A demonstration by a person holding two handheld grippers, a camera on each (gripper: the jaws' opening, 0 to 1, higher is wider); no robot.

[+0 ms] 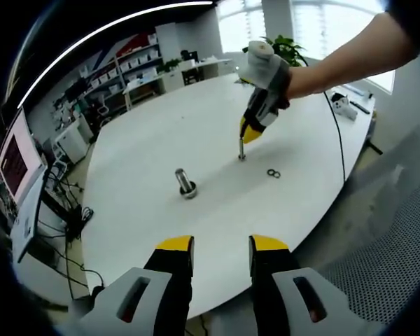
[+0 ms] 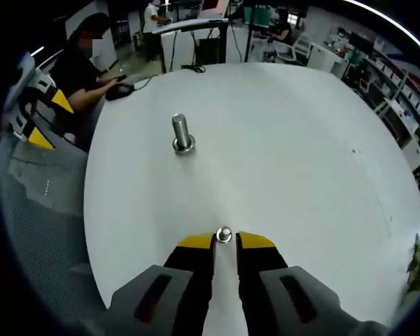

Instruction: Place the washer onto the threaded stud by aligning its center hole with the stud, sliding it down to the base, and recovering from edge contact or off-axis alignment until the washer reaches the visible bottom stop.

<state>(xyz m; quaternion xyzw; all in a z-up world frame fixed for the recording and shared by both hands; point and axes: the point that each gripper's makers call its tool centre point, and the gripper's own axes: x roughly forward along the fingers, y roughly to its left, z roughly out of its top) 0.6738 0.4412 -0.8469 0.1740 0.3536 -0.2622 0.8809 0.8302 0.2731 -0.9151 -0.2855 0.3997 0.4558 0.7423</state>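
Observation:
On the white round table (image 1: pixel 147 140) a thin threaded stud (image 1: pixel 241 151) stands upright. My right gripper (image 1: pixel 249 133), held by a person's hand, comes down onto its top. In the right gripper view the right gripper (image 2: pixel 224 238) has its jaws almost together on a small round metal washer (image 2: pixel 224 234) at the fingertips. A thicker stud (image 1: pixel 187 183) (image 2: pixel 182 134) stands on a wide base nearer the table's middle. My left gripper (image 1: pixel 220 245) hangs open over the near table edge with nothing in it, and it shows at the left (image 2: pixel 42 115).
Two small dark rings (image 1: pixel 273 173) lie on the table just right of the thin stud. A mesh chair (image 1: pixel 392 238) stands beside the table. A person sits at a desk (image 2: pixel 84 66) beyond the far edge. Shelves and monitors line the room.

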